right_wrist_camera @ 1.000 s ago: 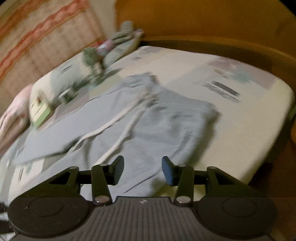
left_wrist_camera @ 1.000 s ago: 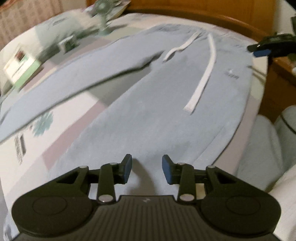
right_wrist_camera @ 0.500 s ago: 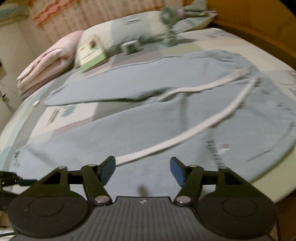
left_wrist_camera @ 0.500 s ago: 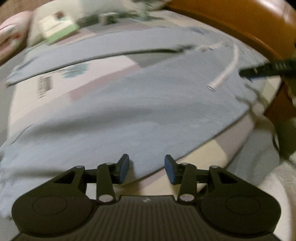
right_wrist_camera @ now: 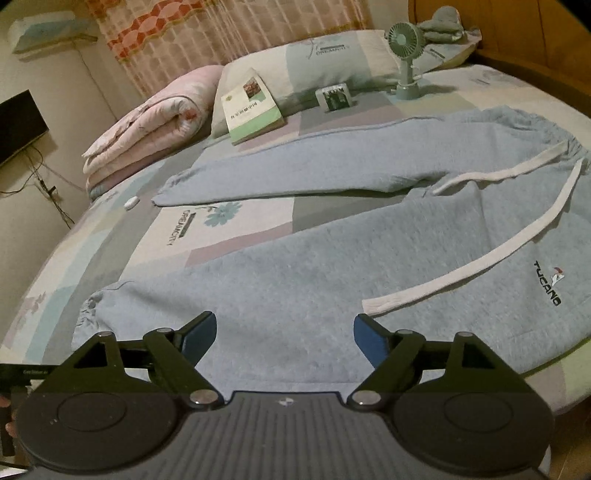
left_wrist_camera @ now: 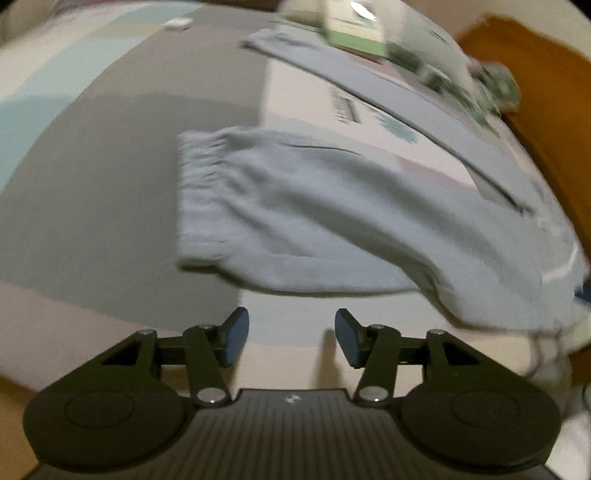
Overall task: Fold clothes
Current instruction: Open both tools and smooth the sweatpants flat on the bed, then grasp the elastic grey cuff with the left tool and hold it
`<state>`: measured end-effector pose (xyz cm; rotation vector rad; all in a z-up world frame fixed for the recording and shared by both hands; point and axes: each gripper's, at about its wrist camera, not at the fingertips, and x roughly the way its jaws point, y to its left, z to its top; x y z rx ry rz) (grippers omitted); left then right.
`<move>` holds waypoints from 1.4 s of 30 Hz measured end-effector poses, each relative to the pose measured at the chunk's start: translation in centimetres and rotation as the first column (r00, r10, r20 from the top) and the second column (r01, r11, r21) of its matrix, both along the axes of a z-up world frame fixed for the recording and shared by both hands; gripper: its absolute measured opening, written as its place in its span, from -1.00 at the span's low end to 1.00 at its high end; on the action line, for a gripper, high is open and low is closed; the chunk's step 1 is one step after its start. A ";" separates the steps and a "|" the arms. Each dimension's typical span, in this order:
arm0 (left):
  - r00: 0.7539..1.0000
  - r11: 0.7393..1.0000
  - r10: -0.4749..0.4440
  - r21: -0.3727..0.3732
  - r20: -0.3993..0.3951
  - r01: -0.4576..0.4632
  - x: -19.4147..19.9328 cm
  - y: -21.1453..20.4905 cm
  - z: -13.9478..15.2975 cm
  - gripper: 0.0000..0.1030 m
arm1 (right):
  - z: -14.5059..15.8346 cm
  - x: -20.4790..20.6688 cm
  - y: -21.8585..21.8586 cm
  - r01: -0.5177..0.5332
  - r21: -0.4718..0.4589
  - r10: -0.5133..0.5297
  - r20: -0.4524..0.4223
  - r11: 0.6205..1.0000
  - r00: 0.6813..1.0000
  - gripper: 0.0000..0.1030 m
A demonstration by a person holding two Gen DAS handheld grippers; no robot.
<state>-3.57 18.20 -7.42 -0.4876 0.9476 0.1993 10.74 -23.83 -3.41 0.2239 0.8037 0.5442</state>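
Both hand-held grippers, left (left_wrist_camera: 291,338) and right (right_wrist_camera: 284,341), opening, empty, above fleecy blue sweatpants (right_wrist_camera: 295,280), cuffs gathered.

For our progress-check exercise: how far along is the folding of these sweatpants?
Done: the sweatpants lie spread flat on the bed, legs apart. In hand: nothing; the left gripper and right gripper are opening, empty, near the cuff. Left: every fold.

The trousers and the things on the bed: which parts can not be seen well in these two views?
- Trousers, right wrist view: the near edge of the front leg is hidden behind the right gripper, whose jaws are opening with nothing between them.
- Waistband, right wrist view: cut off by the right edge.
- Book, left wrist view: motion blur, cover unreadable.
- Small box, right wrist view: print too small to read.
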 end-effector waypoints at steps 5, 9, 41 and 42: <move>0.986 0.970 0.105 -0.232 0.129 -0.073 -1.1 3.3 -1.1 0.28 | 0.6 -0.9 0.3 0.012 0.007 -0.012 0.007 1.000 1.000 0.74; 0.972 0.953 0.152 -0.289 0.179 -0.096 -1.2 4.6 -1.7 0.24 | 0.6 -1.4 1.6 -0.017 -0.024 0.017 0.005 1.000 1.000 0.74; 0.925 0.935 0.333 -0.195 0.181 -0.298 1.0 5.6 -2.7 -0.68 | 0.5 -5.6 10.3 -0.357 -0.454 0.486 0.207 0.816 0.849 0.46; 0.928 0.937 0.328 -0.183 0.179 -0.297 1.1 5.5 -2.6 -0.68 | 0.4 -5.7 10.6 -0.390 -0.481 0.536 0.212 0.785 0.817 0.33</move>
